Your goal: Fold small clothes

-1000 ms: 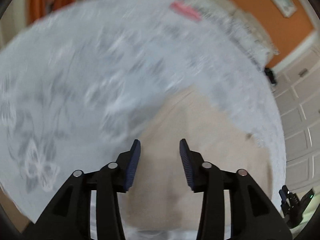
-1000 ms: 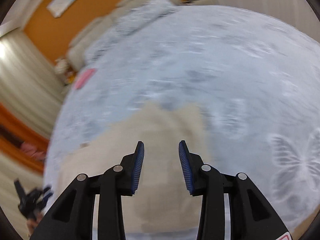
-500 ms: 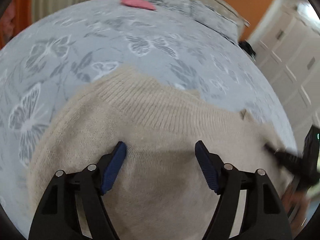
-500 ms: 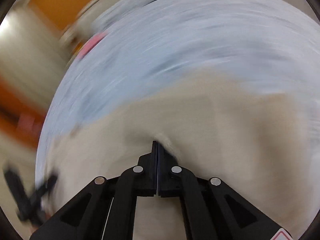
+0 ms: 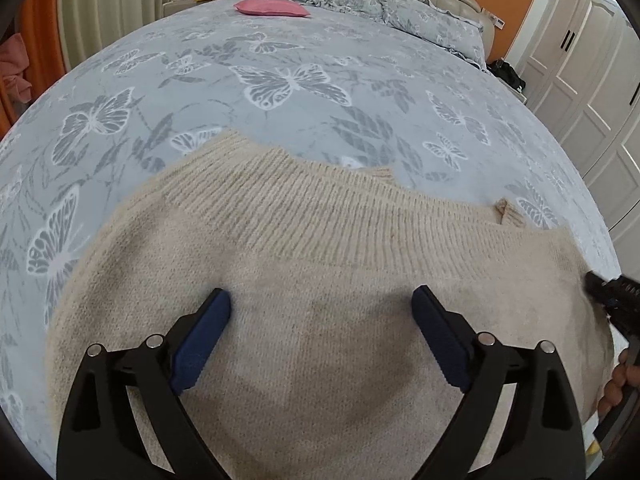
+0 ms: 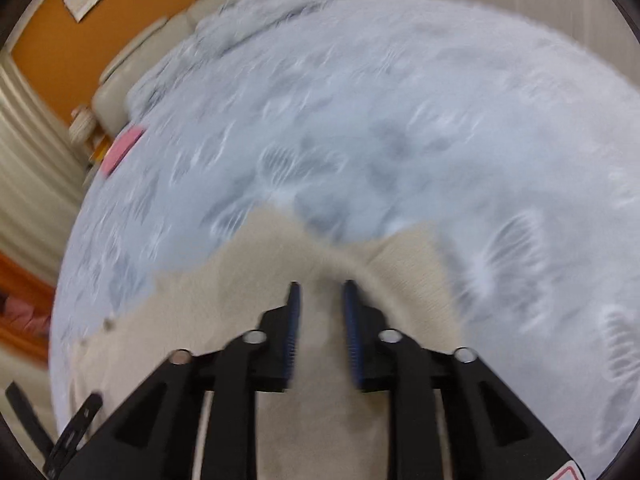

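Observation:
A beige knit sweater [image 5: 320, 280] lies on a grey butterfly-print bedspread [image 5: 280, 80], its ribbed band [image 5: 320, 216] toward the far side. My left gripper [image 5: 320, 336] is wide open just above the sweater's middle, holding nothing. In the blurred right wrist view the sweater [image 6: 320, 420] fills the lower part. My right gripper [image 6: 320, 324] is open with a narrow gap over a raised fold of the sweater; nothing is pinched between the pads. The right gripper also shows at the right edge of the left wrist view [image 5: 612, 300].
A pink item [image 5: 270, 7] lies far up the bed near grey pillows [image 5: 400, 4] and a headboard. White wardrobe doors [image 5: 592, 60] stand at the right. Curtains [image 5: 100, 12] hang at the left.
My right gripper was shut on the sweater half a second ago and has now opened a little. My left gripper has opened wider and come lower over the sweater.

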Motion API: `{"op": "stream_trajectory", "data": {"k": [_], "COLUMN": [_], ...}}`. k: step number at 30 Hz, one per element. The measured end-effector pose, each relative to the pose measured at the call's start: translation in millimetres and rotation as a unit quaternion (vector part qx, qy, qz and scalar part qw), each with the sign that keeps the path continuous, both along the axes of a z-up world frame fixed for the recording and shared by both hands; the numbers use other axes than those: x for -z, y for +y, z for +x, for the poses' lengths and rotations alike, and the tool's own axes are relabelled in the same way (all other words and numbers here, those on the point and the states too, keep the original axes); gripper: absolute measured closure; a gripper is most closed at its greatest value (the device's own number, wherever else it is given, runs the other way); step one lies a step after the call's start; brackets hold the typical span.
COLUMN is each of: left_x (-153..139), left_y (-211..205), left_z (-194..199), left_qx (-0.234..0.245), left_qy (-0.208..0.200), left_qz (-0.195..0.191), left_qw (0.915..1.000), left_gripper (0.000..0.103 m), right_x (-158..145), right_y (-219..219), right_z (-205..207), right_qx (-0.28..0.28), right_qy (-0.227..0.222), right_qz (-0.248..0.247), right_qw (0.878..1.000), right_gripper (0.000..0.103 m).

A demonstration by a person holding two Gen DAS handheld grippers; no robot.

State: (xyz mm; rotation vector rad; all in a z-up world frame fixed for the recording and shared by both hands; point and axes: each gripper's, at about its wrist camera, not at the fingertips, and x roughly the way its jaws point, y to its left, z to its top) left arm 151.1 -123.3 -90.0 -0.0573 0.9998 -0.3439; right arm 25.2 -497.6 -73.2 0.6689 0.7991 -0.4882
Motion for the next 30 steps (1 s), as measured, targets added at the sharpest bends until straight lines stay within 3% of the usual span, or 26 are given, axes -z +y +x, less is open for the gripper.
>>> {"op": "stream_trajectory", "data": {"k": [1,2,4,7,10,12,13,14,16,20,24,27,28,29,30], "left_x": [-0.2,-0.4,-0.5,-0.4,-0.5,-0.4,-0.5,-0.4,-0.2,-1.1,-3.6,-4.3,-4.7,-5.2,-5.8], "left_y": [-0.5,-0.7,-0.9,-1.0,-2.8,-3.3,-3.6,-3.5,-3.0,-2.1,3.9,7.6,8.0,8.1,8.0], "left_z": [0.9,1.4,1.8,2.1,3.1,3.4,3.5,3.6,3.8,4.4,6.5,8.2,8.6,8.6,8.3], "left_qx": [0.0,-0.001,0.0,0.0,0.0,0.001,0.001,0.002,0.003,0.004,0.0,-0.007,-0.007,-0.007,-0.007], "left_qy": [0.002,0.003,0.005,0.006,0.008,0.009,0.009,0.01,0.01,0.013,0.019,0.022,0.022,0.022,0.02], "left_qz": [0.001,0.002,0.003,0.003,0.007,0.008,0.009,0.009,0.009,0.005,-0.021,-0.038,-0.04,-0.042,-0.044], "left_qw": [1.0,1.0,1.0,1.0,0.9999,0.9999,0.9999,0.9999,0.9999,0.9999,0.9996,0.999,0.9989,0.9989,0.9988], "left_gripper": [0.013,0.013,0.013,0.013,0.013,0.012,0.012,0.012,0.012,0.012,0.012,0.012,0.012,0.012,0.012], "right_x": [-4.0,-8.8,-5.2,7.3,8.5,7.6,11.2,14.5,12.0,-21.5,8.8,20.1,17.1,12.1,10.7], "right_y": [-2.7,-4.6,-6.4,-3.9,1.8,7.8,10.1,12.0,11.9,-0.4,-15.7,-12.9,-10.7,-6.9,-4.3], "right_z": [-2.4,-4.2,-0.7,11.7,23.1,28.7,32.9,33.0,30.5,11.5,12.8,19.7,22.1,25.8,26.8], "right_qx": [0.004,0.014,0.016,-0.004,-0.02,-0.04,-0.052,-0.054,-0.05,-0.005,0.003,-0.013,-0.017,-0.023,-0.025], "right_qy": [-0.009,-0.008,0.002,0.017,0.022,0.023,0.034,0.04,0.03,-0.041,-0.007,0.018,0.019,0.013,0.01], "right_qz": [-0.005,-0.013,-0.016,0.001,-0.013,-0.027,-0.021,-0.014,-0.012,-0.025,0.009,0.029,0.021,0.01,0.003], "right_qw": [1.0,1.0,1.0,1.0,0.999,0.999,0.998,0.998,0.998,0.999,1.0,0.999,0.999,1.0,1.0], "right_gripper": [0.042,0.025,0.024,0.031,0.032,0.053,0.083,0.094,0.095,0.096,0.095,0.086,0.071,0.05,0.043]}}
